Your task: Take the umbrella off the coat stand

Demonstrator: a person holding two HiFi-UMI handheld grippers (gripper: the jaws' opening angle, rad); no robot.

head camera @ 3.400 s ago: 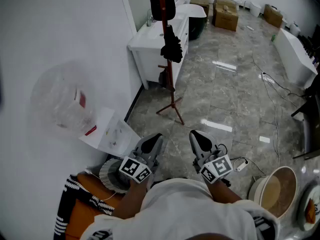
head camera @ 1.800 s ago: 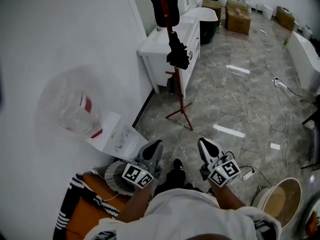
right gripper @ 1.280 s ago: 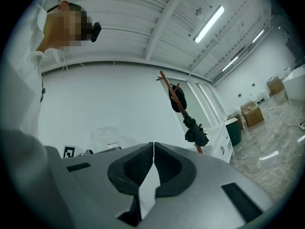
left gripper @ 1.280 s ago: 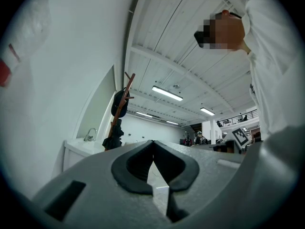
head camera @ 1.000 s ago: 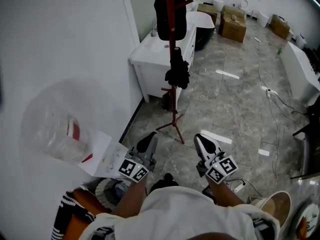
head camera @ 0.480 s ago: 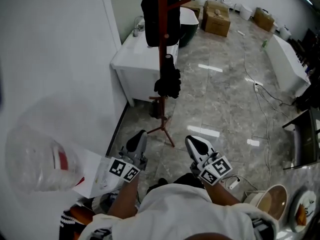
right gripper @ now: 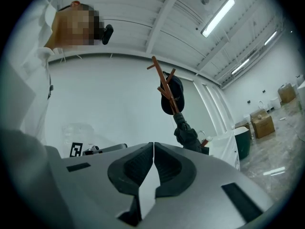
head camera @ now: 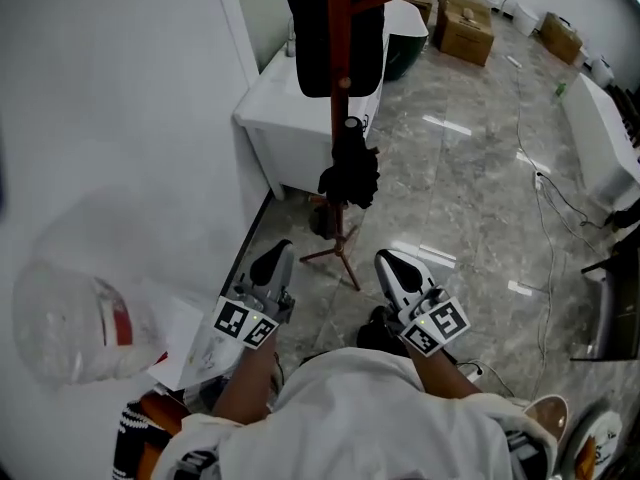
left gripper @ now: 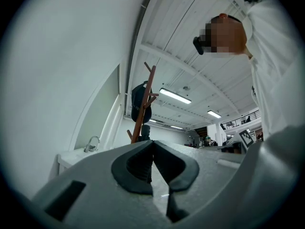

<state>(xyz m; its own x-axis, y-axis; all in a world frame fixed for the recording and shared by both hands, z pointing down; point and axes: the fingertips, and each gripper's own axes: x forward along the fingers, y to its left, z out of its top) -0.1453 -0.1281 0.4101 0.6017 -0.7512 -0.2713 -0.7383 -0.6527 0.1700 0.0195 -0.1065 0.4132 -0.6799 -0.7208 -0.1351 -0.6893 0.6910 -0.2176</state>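
Head view shows left gripper [head camera: 272, 260] and right gripper [head camera: 392, 266] both closed, empty. Folded black umbrella [head camera: 349, 173] hangs on the coat stand [head camera: 339, 38] ahead, between them, well apart. Likely light, soft fabric over a stiff shaft; grasp the shaft.

L gripper [left gripper: 152, 144] low centre, jaws pressed together, nothing btwn. Beyond tips: stand [left gripper: 147, 92], leaning in frame, w/ dark item [left gripper: 138, 108] hung near top and umbrella [left gripper: 145, 131] below it. Wall [left gripper: 62, 80] at L, tap [left gripper: 91, 143] low beside it. Sleeve [left gripper: 276, 66] at R edge.
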